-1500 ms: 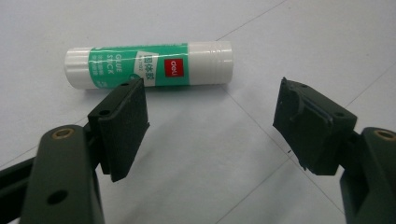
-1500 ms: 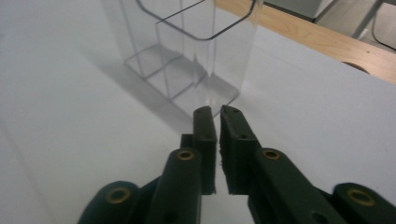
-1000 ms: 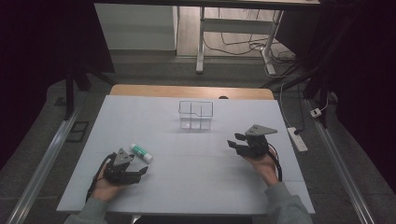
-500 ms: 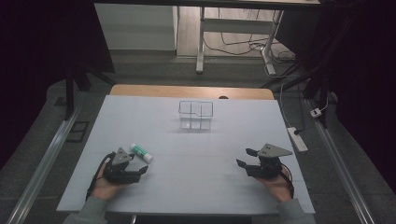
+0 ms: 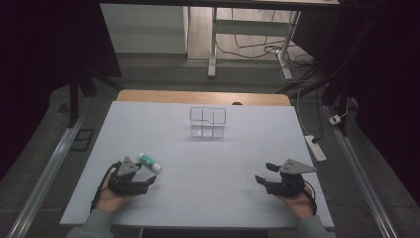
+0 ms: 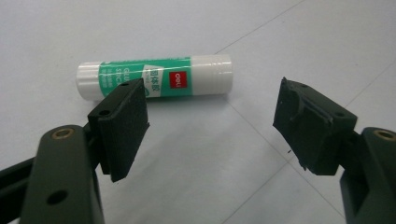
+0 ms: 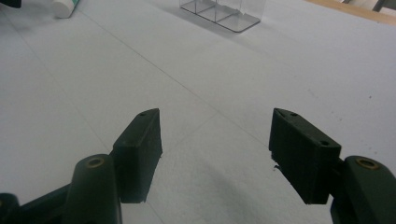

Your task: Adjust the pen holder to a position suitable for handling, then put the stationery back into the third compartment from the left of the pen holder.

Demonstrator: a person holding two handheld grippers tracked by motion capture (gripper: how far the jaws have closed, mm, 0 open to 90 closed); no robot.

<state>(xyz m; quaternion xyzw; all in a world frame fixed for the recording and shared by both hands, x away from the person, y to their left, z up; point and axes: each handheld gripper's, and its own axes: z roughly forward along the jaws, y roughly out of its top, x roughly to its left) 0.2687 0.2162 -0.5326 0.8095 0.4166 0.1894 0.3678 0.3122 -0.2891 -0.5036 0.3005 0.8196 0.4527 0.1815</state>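
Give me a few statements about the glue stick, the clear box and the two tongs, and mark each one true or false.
1. The glue stick lies flat on the table. True.
2. The left tongs are clamped on the glue stick. False: they are open, and the stick lies just beyond them.
3. The clear box stands toward the table's far edge. True.
4. The right tongs hold a pen. False: their jaws have just been opening, with nothing between them.

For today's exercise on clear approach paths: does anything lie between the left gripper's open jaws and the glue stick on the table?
Nothing visible does. The glue stick lies flat just beyond the left gripper, with bare table between the open jaws and it.
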